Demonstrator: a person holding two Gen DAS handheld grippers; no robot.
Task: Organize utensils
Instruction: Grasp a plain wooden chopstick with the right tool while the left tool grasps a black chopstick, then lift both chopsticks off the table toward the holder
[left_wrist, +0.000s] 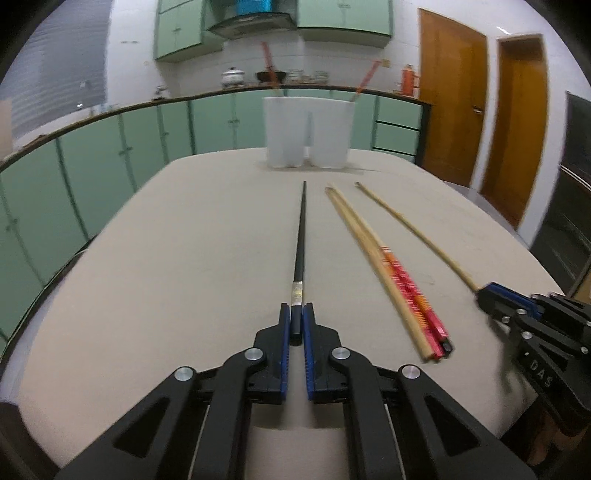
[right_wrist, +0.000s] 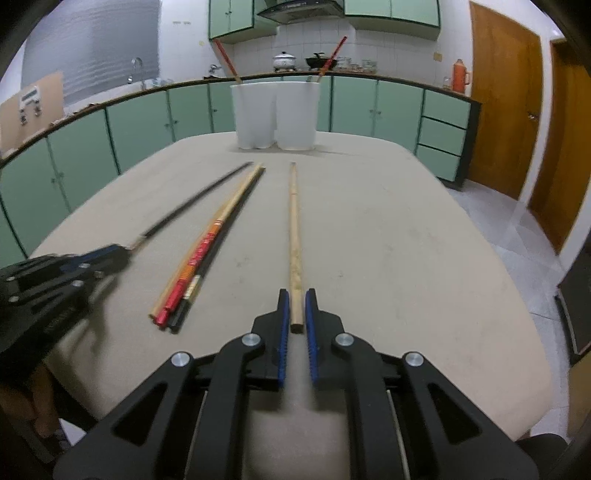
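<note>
A black chopstick (left_wrist: 301, 236) lies along the beige table, and my left gripper (left_wrist: 296, 306) is shut on its thick end, just below the silver band. To its right lies a bundle of pale wood and red chopsticks (left_wrist: 388, 266). Farther right a thin bamboo chopstick (left_wrist: 413, 232) ends in my right gripper (left_wrist: 487, 293). In the right wrist view my right gripper (right_wrist: 297, 293) is shut on that bamboo chopstick (right_wrist: 293, 221) near its end. The left gripper (right_wrist: 123, 253) holds the black chopstick (right_wrist: 195, 203) at the left. A white two-part holder (right_wrist: 275, 114) stands at the table's far end.
Two red-handled chopsticks (right_wrist: 330, 61) stick up out of the white holder (left_wrist: 308, 133). Green cabinets and a counter run behind the table (left_wrist: 166, 258). Wooden doors (left_wrist: 450, 103) are at the right. The table's right edge drops to a tiled floor (right_wrist: 517, 221).
</note>
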